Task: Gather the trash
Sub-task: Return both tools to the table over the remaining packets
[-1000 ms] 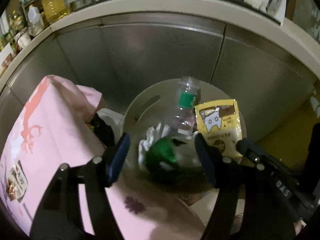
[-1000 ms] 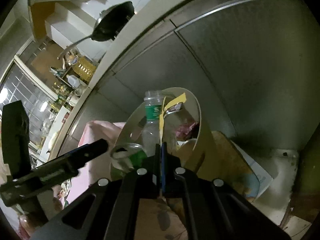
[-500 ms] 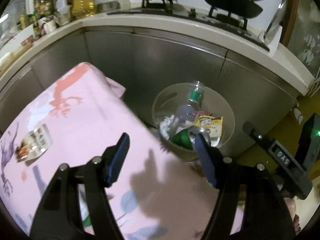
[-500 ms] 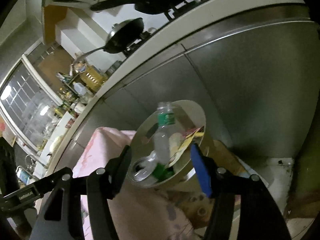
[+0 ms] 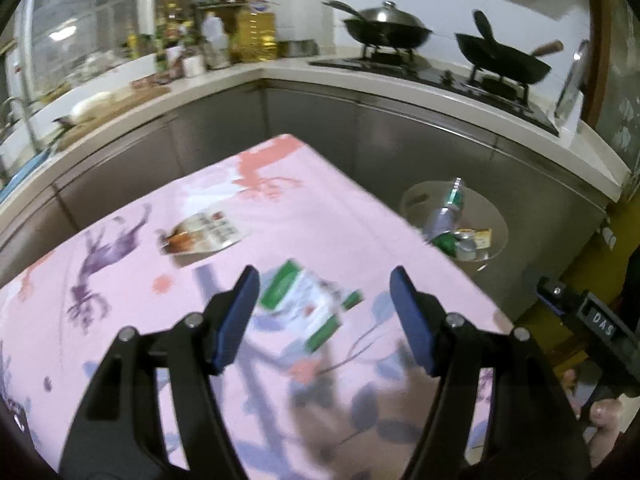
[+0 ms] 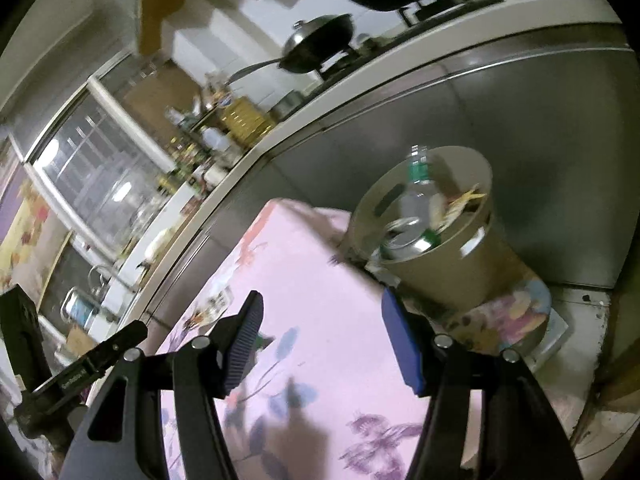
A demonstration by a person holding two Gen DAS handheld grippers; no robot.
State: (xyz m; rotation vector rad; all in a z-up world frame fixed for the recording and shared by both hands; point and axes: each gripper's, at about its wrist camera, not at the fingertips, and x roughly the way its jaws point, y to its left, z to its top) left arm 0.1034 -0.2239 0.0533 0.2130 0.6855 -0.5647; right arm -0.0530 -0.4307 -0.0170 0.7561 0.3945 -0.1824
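My left gripper (image 5: 324, 300) is open and empty above the pink flowered tablecloth (image 5: 280, 216). A green and white wrapper (image 5: 308, 300) lies flat on the cloth between its fingers. A brown and white snack packet (image 5: 202, 232) lies farther back to the left. The round beige trash bin (image 5: 494, 220) stands on the floor past the table's right edge and holds a clear bottle (image 5: 448, 210), a green can (image 5: 452, 242) and a yellow packet. My right gripper (image 6: 320, 332) is open and empty over the table corner, with the bin (image 6: 460, 268) ahead to the right.
Steel cabinet fronts (image 5: 440, 148) and a white counter wrap around behind the table and bin. Two woks (image 5: 384, 32) sit on the stove. Bottles and jars crowd the counter's left corner (image 5: 224, 40). A flowered mat (image 6: 516, 316) lies under the bin.
Both grippers pulled back and up from the bin to over the table. The right gripper opened and the yellow packet it held now lies in the bin.
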